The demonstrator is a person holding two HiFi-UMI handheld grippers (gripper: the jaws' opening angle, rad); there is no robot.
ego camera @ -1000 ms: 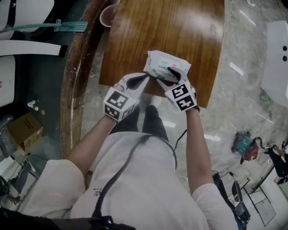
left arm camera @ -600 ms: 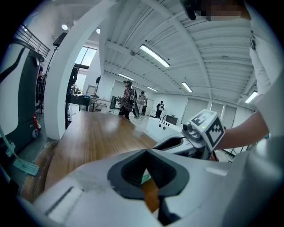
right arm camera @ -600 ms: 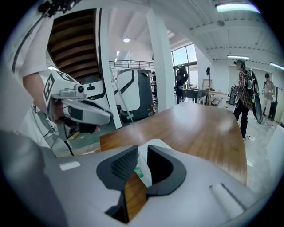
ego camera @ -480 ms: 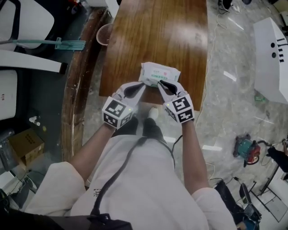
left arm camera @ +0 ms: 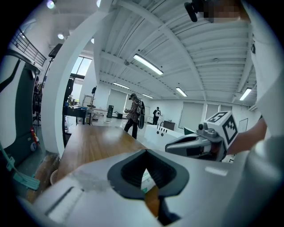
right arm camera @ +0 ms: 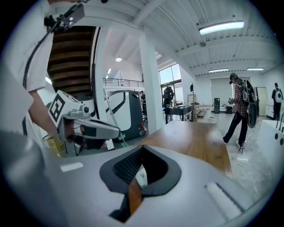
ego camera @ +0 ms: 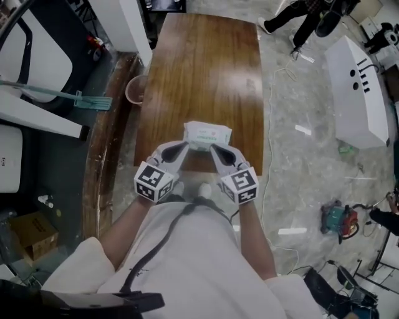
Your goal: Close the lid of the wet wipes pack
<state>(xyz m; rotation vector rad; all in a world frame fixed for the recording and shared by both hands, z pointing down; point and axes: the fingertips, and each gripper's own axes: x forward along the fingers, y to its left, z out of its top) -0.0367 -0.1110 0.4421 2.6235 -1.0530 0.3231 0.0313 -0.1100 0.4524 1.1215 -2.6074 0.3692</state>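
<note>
The white wet wipes pack [ego camera: 207,134] with green print lies flat near the front edge of the brown table [ego camera: 206,68]. My left gripper [ego camera: 184,144] hovers over the pack's near left corner and my right gripper [ego camera: 213,148] over its near right corner. Both are lifted off the pack, and nothing is held. In the left gripper view the jaws [left arm camera: 146,151] meet at their tips, with a bit of the pack [left arm camera: 146,179] showing through the gap below. The right gripper [right arm camera: 143,147] is likewise shut, with the pack [right arm camera: 141,177] seen beneath it.
A pink bucket [ego camera: 135,89] and a green broom [ego camera: 87,99] are on the floor left of the table. A white cabinet [ego camera: 358,93] stands at the right, with a power tool [ego camera: 340,218] on the floor. People stand beyond the table's far end [ego camera: 305,19].
Both grippers have lifted up and back from the pack. The right gripper's jaws, open on the pack's top a second ago, are now shut. The whole view has risen.
</note>
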